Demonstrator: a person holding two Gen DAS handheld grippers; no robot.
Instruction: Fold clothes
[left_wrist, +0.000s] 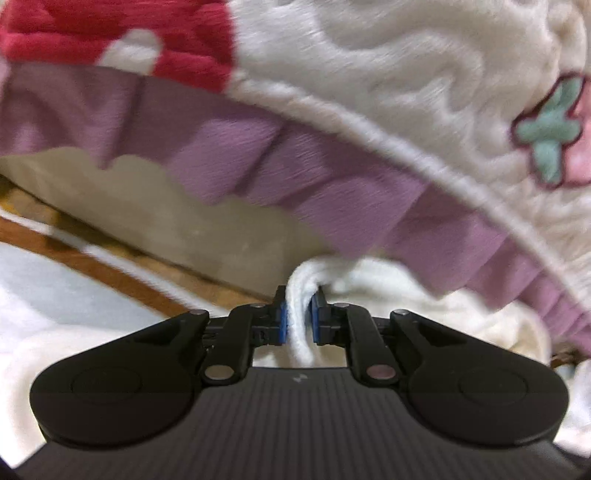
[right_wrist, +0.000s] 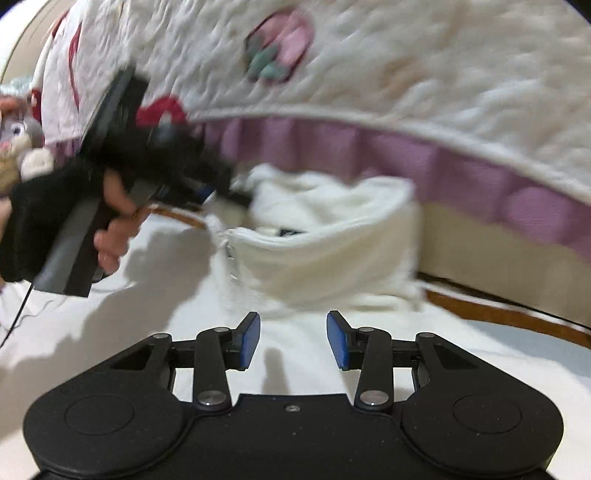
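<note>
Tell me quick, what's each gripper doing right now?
Left gripper: closed on a fold of the fluffy white fleece garment.
Right gripper: open, holding nothing, above the white surface.

We can't read the left claw (right_wrist: 236, 197) tips in right wrist view: motion blur. White garment (right_wrist: 325, 236) mostly blurred, stuffed toy (right_wrist: 22, 155) cut off at edge.

The white garment (right_wrist: 325, 240) is soft, fluffy cloth, matt and slightly ribbed where it bunches. The quilt (left_wrist: 406, 74) looks plush, with stitched ridges and a smoother woven purple ruffle (left_wrist: 258, 158). Both grippers, left (left_wrist: 298, 317) and right (right_wrist: 293, 339), are matt black plastic with dull metal pins and blue ribbed pads (right_wrist: 251, 338).
</note>
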